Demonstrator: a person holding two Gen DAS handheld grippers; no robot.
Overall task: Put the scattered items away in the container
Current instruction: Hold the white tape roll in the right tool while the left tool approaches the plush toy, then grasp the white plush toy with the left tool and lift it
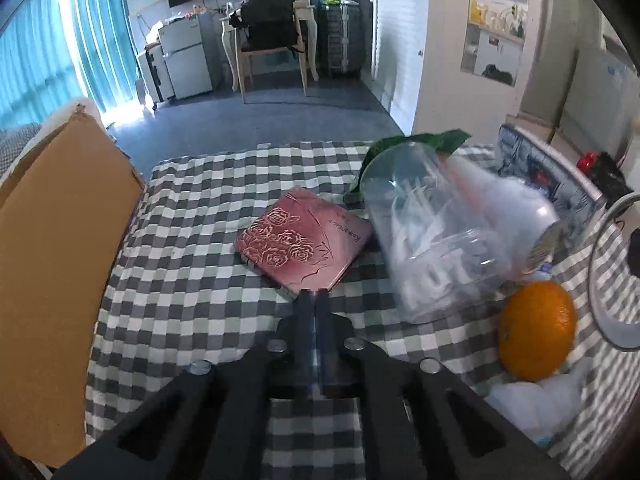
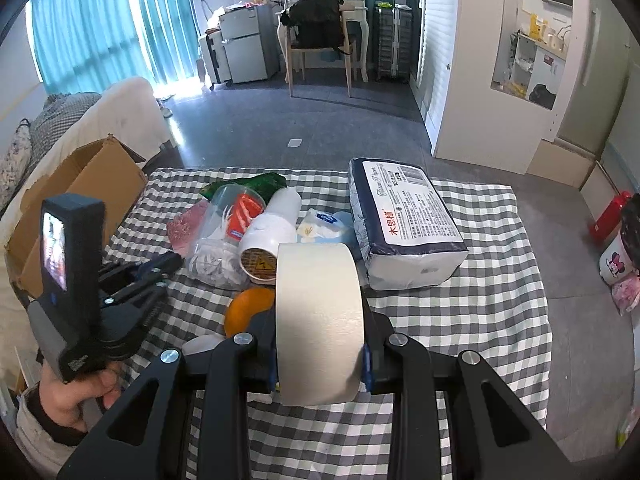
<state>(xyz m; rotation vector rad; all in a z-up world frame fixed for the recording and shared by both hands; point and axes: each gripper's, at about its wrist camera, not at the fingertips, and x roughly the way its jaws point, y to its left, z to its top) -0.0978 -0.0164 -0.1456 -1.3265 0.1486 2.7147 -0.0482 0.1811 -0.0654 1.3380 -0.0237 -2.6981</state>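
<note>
My left gripper [image 1: 315,295] is shut and empty, its tips just short of a pink rose-embossed notebook [image 1: 302,237] on the checked cloth. It also shows in the right wrist view [image 2: 168,262]. My right gripper [image 2: 320,356] is shut on a cream tape roll [image 2: 320,320], held above the cloth. An orange [image 1: 538,330] lies right of the left gripper, and shows partly behind the roll [image 2: 248,310]. A clear plastic cup [image 1: 436,232] with white items inside lies on its side. An open cardboard box [image 2: 80,196] stands at the left, its flap near the left gripper [image 1: 60,260].
A tissue pack [image 2: 404,220] lies at the back right of the cloth. A white cylinder [image 2: 268,244], a green bag [image 2: 256,184] and small white packets [image 2: 324,224] lie mid-cloth. A clear bag [image 1: 548,404] lies near the orange. A red object [image 2: 608,212] stands on the floor to the right.
</note>
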